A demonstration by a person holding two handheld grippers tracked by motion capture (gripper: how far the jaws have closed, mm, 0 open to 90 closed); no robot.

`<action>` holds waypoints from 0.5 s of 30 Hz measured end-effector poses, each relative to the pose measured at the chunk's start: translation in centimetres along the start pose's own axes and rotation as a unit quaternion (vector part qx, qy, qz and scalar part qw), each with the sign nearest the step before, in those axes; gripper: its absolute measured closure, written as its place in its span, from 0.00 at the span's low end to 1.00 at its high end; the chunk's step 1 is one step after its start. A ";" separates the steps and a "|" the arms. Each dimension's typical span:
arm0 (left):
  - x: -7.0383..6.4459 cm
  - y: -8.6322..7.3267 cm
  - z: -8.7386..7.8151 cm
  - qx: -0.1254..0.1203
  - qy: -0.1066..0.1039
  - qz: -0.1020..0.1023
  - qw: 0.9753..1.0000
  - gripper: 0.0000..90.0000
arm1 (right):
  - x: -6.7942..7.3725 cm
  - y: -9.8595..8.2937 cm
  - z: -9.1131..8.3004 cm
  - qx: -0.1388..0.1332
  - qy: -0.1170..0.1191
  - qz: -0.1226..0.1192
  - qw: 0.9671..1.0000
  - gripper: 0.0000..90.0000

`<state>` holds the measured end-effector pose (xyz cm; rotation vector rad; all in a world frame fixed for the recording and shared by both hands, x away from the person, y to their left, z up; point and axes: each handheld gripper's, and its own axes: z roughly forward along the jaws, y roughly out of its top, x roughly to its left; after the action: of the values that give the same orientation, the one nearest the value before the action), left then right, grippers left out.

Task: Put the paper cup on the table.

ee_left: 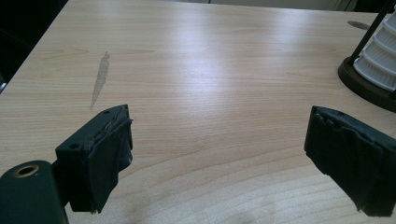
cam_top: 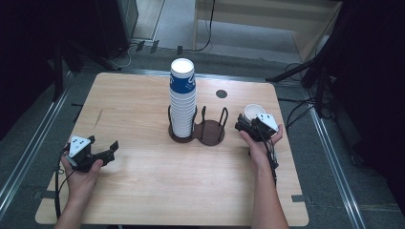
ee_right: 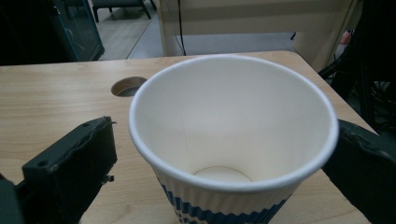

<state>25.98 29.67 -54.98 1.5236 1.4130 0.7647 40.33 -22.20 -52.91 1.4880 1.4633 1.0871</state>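
the right gripper (cam_top: 244,126) straddles a single paper cup (ee_right: 232,140) standing upright near the bench's (cam_top: 143,191) right edge, fingers apart on either side and not yet touching, probably lined up to grasp it. the cup is ribbed, blue-banded, white inside. beside it, a tall stack of cups (cam_top: 183,98) fills a dark wire holder (cam_top: 210,130). the left gripper (cam_top: 102,150) rests low over pale wood, fingers apart and empty.

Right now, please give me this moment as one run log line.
left gripper: open, over bare table | right gripper: open around single paper cup, not closed | cup stack: in holder
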 end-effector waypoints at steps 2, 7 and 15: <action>0.0 0.0 0.0 0.000 0.000 0.000 1.000 0.09 | 0.0 0.4 -0.5 -0.006 0.003 0.000 1.000 0.00; 0.0 0.0 0.0 0.000 0.000 0.000 1.000 0.09 | 0.0 1.1 -1.6 -0.012 0.014 -0.008 1.000 0.00; 0.0 0.0 0.0 0.000 0.000 0.000 1.000 0.09 | -0.2 1.9 -3.8 -0.027 0.028 -0.012 0.999 0.00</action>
<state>25.97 29.66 -54.98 1.5238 1.4128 0.7658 37.38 -22.62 -49.78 1.4081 1.4748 1.1538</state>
